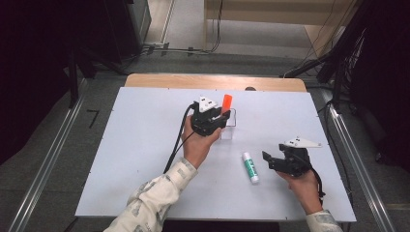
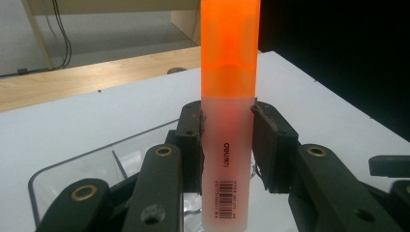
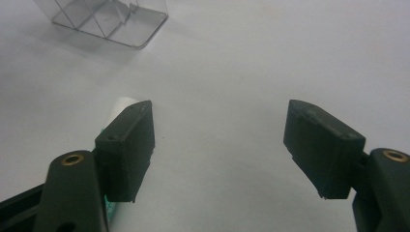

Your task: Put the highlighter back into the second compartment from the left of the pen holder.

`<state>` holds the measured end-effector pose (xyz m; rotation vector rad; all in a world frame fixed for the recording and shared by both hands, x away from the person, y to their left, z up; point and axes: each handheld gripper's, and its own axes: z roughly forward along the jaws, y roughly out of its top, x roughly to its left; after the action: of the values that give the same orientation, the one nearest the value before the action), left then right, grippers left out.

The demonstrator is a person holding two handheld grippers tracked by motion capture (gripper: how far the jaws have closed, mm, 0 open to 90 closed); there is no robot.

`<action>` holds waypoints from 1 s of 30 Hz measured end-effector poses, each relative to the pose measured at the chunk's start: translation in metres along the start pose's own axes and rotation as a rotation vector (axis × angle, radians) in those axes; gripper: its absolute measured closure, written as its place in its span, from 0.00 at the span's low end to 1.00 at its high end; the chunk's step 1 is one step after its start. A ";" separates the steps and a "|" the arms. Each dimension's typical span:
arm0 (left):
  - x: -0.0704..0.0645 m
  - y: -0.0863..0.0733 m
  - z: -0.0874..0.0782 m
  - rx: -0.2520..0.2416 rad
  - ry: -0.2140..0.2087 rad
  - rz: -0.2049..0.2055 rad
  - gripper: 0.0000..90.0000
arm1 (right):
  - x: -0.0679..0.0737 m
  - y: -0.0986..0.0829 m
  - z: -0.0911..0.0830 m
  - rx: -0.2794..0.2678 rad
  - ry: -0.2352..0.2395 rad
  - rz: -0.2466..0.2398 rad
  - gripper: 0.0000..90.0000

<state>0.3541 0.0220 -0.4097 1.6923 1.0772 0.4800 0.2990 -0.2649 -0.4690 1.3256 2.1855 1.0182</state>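
My left gripper (image 1: 223, 115) is shut on an orange highlighter (image 1: 226, 102) with a frosted white barrel (image 2: 227, 145), held upright above a clear plastic organiser box (image 1: 230, 124). In the left gripper view the jaws press the barrel from both sides, and the box's rim (image 2: 67, 162) lies just below. My right gripper (image 1: 267, 159) stands open near the table's right side, holding nothing. A white and green glue stick (image 1: 250, 167) lies flat on the table just left of it. In the right gripper view the glue stick's white end (image 3: 121, 104) peeks out behind the left jaw.
The white table top (image 1: 145, 145) has a wooden strip (image 1: 212, 81) along its far edge. The clear box (image 3: 106, 19) sits at the top left of the right gripper view. Dark stands and cables surround the table.
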 end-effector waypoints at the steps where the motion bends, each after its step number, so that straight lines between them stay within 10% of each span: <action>1: -0.001 0.001 0.000 -0.001 0.000 0.000 0.75 | 0.000 0.000 0.000 0.000 0.000 -0.001 0.28; 30: 0.011 0.009 0.010 -0.024 0.079 0.002 0.75 | 0.000 -0.001 0.002 0.002 0.004 -0.001 0.28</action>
<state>0.3707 0.0248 -0.4074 1.6651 1.1219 0.5629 0.2995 -0.2642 -0.4703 1.3247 2.1904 1.0194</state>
